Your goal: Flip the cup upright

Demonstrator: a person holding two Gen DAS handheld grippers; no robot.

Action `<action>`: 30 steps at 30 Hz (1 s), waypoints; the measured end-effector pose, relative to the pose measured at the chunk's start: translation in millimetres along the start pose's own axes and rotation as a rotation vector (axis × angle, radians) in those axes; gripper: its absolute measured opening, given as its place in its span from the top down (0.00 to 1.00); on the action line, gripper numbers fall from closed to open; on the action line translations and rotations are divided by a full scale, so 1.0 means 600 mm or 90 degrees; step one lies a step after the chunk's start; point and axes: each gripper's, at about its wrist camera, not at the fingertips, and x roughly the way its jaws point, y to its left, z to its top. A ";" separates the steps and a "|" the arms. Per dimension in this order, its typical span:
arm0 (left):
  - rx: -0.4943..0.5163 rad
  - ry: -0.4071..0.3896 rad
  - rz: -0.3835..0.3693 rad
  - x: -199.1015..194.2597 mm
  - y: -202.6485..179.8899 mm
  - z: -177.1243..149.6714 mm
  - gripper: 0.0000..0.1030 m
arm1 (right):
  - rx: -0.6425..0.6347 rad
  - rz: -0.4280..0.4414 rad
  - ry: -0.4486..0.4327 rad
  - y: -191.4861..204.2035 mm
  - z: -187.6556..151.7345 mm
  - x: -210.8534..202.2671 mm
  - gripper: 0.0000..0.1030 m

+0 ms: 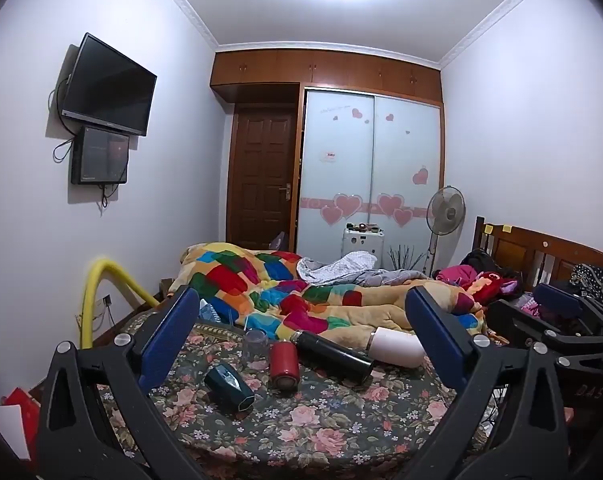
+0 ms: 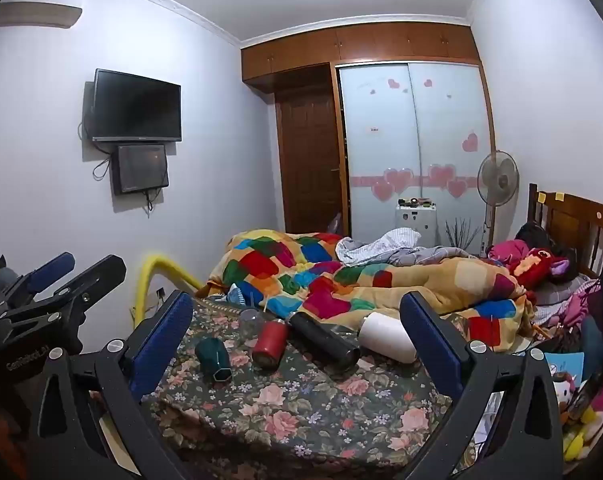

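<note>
Both grippers, left (image 1: pixel 301 320) and right (image 2: pixel 297 320), hang spread wide above the floral bedsheet (image 1: pixel 321 420), holding nothing. Five cups lie tipped there: green (image 1: pixel 229 387), clear (image 1: pixel 255 343), red (image 1: pixel 284 364), black (image 1: pixel 333 354), white (image 1: pixel 397 347).

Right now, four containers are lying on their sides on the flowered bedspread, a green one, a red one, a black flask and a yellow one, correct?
Nearly. The green cup, the red cup and the black flask do lie on their sides on the flowered bedspread, but the fourth container is white, not yellow. The left wrist view shows it plainly, beside the black flask.
</note>
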 end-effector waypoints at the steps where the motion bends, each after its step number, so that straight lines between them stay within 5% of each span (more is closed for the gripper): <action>1: -0.002 0.001 -0.002 0.000 0.000 0.000 0.00 | -0.001 0.000 0.003 0.000 0.000 0.000 0.00; 30: -0.013 0.009 0.025 -0.001 0.019 0.000 0.00 | -0.001 0.001 -0.001 0.006 0.005 -0.004 0.00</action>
